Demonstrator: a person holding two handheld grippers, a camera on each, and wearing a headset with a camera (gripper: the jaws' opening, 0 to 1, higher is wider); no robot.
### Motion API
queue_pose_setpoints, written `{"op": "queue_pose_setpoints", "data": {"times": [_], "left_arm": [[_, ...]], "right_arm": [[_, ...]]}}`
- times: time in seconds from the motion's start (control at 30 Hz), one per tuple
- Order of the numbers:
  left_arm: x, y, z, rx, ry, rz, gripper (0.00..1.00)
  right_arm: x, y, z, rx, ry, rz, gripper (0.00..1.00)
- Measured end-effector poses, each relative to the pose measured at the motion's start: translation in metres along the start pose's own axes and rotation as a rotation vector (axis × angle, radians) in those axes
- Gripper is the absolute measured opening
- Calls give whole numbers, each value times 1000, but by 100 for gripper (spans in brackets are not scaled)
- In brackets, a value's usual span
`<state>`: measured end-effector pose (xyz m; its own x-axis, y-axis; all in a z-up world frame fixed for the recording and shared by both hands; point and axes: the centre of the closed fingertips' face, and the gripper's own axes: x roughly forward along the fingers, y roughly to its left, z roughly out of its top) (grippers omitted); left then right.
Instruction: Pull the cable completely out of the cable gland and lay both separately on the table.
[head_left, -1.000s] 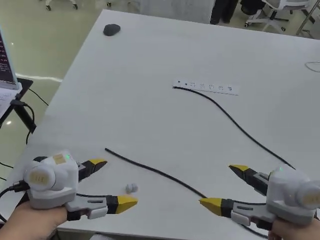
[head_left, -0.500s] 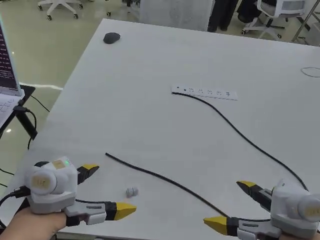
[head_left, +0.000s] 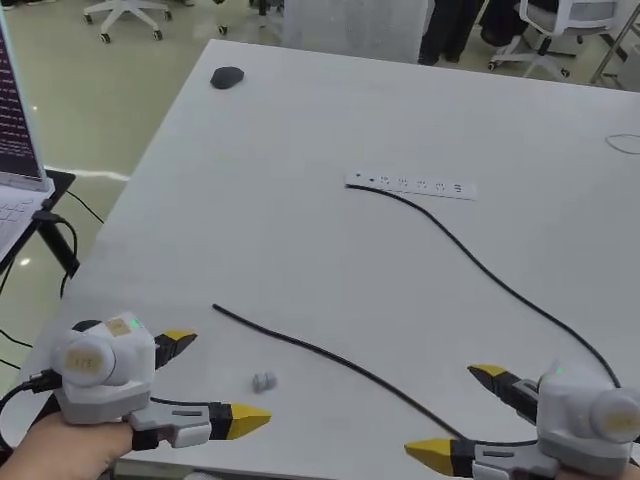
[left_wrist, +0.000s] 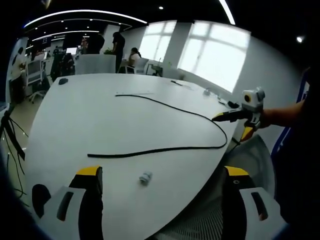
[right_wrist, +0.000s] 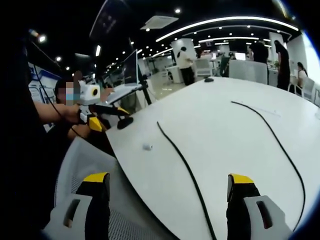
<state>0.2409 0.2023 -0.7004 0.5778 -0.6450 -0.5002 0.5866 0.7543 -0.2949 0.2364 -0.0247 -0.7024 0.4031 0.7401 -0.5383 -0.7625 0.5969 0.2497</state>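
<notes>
Both open and empty: left tongs (head_left: 218, 378) and right tongs (head_left: 455, 412) hover at the near edge of the desk (head_left: 300, 130). The cable gland (head_left: 263, 380) lies just ahead of the left tongs, clear of the cable (head_left: 330, 350), which runs diagonally from its free end down towards the right tongs. Both look laid apart already; left is nearer the gland.
</notes>
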Motion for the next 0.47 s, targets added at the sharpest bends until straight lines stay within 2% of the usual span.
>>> {"op": "queue_pose_setpoints", "data": {"times": [0.13,0.47], "left_arm": [[0,0,4,-4,-15,5,99],[1,-2,1,-18,-15,7,98]], "right_arm": [[-1,2,-4,-3,8,4,99],[-1,7,-11,-25,39,14,98]]}}
